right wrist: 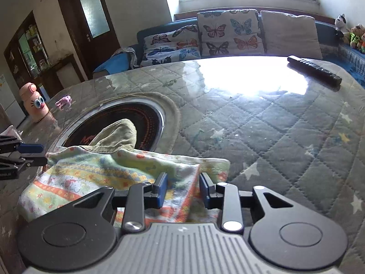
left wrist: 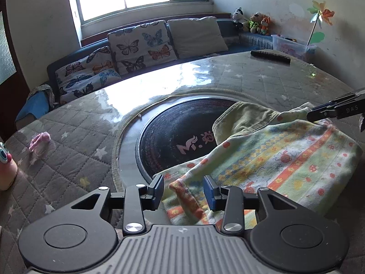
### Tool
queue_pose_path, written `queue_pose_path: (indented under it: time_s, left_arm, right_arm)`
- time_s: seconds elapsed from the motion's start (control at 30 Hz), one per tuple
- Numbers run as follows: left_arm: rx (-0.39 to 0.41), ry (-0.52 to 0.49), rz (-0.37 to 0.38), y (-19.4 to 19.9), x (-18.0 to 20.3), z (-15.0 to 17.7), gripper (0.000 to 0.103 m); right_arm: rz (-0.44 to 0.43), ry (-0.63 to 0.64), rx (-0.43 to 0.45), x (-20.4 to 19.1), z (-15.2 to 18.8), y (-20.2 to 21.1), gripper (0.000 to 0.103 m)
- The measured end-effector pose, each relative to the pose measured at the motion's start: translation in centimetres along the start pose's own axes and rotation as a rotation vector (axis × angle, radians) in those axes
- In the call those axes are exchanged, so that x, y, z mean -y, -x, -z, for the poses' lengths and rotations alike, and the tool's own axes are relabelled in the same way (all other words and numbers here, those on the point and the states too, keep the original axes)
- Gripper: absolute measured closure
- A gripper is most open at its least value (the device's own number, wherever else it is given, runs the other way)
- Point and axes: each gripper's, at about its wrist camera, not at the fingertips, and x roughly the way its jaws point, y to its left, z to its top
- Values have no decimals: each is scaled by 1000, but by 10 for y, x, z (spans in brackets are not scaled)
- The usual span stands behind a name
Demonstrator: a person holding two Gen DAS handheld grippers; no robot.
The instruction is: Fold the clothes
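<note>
I have a wide round bench [right wrist: 262, 123] in front of me, covered with a grey quilted cloth printed with stars under a glossy clear sheet that throws back the window light. Behind it runs a dark blue sofa [left wrist: 230, 28] with butterfly-print cushions [left wrist: 141, 45] and one plain cushion [left wrist: 196, 35]. Set into the middle of the bench is a round black cooktop [left wrist: 173, 134] with a pale logo.

The garment I am folding, a child's piece in green and yellow with orange bands and small printed figures [left wrist: 273, 159], lies on the bench on my side of the cooktop. One olive-green part [right wrist: 118, 134] lies over the black disc.

My left gripper [left wrist: 183, 193] has its fingers [left wrist: 157, 190] partly open. The near left corner of the garment lies in the gap, and neither pad presses on it. My right gripper [right wrist: 183, 190] is also partly open, a little narrower. The garment's right edge stands up between its fingers [right wrist: 160, 189]; I see daylight beside the cloth, so nothing is gripped.

A black remote control [right wrist: 313, 70] lies on the far right of the bench, well apart from the garment. At the left edge stands a pink cartoon-faced bottle [right wrist: 34, 102], with a small pink toy [right wrist: 63, 102] just beside it. Stuffed animals [left wrist: 253, 20] sit on the sofa's far end, near a paper pinwheel [left wrist: 319, 16].
</note>
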Motion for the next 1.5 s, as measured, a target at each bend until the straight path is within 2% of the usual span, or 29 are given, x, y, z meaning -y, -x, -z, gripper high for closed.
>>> queue_pose_path:
  time_s: [0.07,0.1,0.13,0.23,0.33,0.57,0.67,0.7,0.77,0.9,1.03,1.2,1.3,1.43,1.5]
  left_arm:
    - [-15,12,9,-5,-1,2,63]
    - [-23,15,9,-8,-1,3,64]
    - [-28,14,9,-10,-1,3,72]
    - [-35,24,10,-15,-3,4,94]
    - [-16,30,4,-15,-4,2,98]
    - [108,-6,-65,7,1,-13,98]
    - [80,-35,-90,-9,7,-14,98]
    - [61,-38,-94,-16,8,-14,98]
    - [26,-38,-97,-28,9,-13,98]
    - [0,-37,-98,-31,7,-14,92]
    - [57,-7,-101,-13,9,-25,90]
    - [93,3,-1,-5,26,-39,90]
    - [63,-18,47,-21,42,-46,90]
    - [14,-8,108,-48,50,-53,90]
    - [-12,-11,105,-62,51,-55,90]
  right_arm:
    - [7,4,2,-4,0,-1,89]
    - [14,9,7,-6,0,0,91]
    - [21,13,12,-7,0,0,96]
    - [32,20,37,-10,-3,4,98]
    - [45,32,62,-13,-6,9,99]
    - [70,35,167,-18,-15,23,99]
    - [104,37,123,-15,-11,5,99]
    - [116,21,77,-10,-7,-9,99]
    - [117,1,60,-7,-4,-16,95]
    - [123,40,100,-15,-11,0,92]
    - [69,109,117,-36,-19,8,91]
    - [-3,169,86,-62,-24,-8,91]
    - [-28,172,40,-71,-26,-31,91]
    - [-19,152,27,-68,-26,-46,91]
    - [-12,136,22,-65,-25,-52,91]
